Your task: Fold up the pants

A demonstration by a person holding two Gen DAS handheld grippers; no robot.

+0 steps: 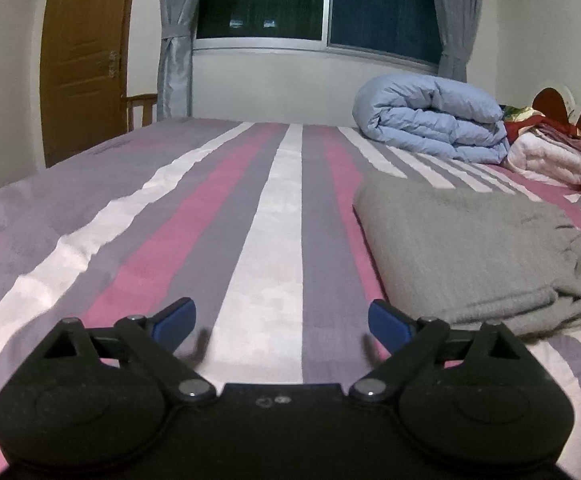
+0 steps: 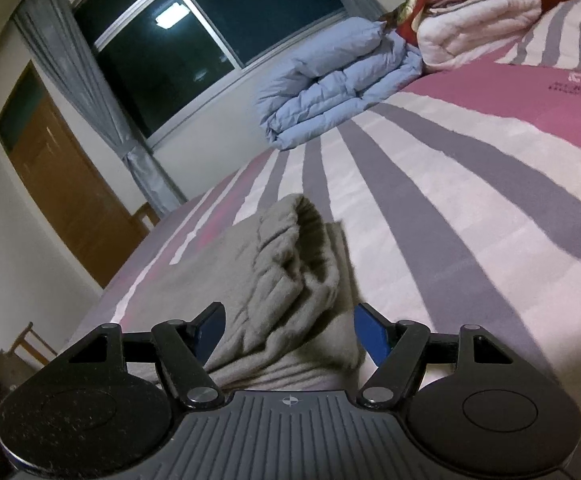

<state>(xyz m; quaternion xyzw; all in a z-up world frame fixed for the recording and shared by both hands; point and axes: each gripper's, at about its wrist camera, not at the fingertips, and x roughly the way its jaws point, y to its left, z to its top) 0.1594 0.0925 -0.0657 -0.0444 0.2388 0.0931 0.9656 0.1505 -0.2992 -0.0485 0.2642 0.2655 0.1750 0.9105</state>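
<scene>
The grey pants (image 1: 478,248) lie folded in a thick stack on the striped bed, to the right of my left gripper (image 1: 282,322). The left gripper is open and empty, low over the bedsheet, its blue pads apart. In the right wrist view the folded pants (image 2: 290,280) lie straight ahead with layered edges facing me. My right gripper (image 2: 290,334) is open, its blue pads standing on either side of the near end of the stack, not closed on it.
The bed (image 1: 226,216) has pink, grey and white stripes. A rolled blue duvet (image 1: 430,120) and a white quilt with folded clothes (image 1: 546,156) lie at the headboard end. A window with grey curtains (image 1: 174,40), a wooden door (image 1: 82,60) and a chair (image 2: 18,356) stand around the bed.
</scene>
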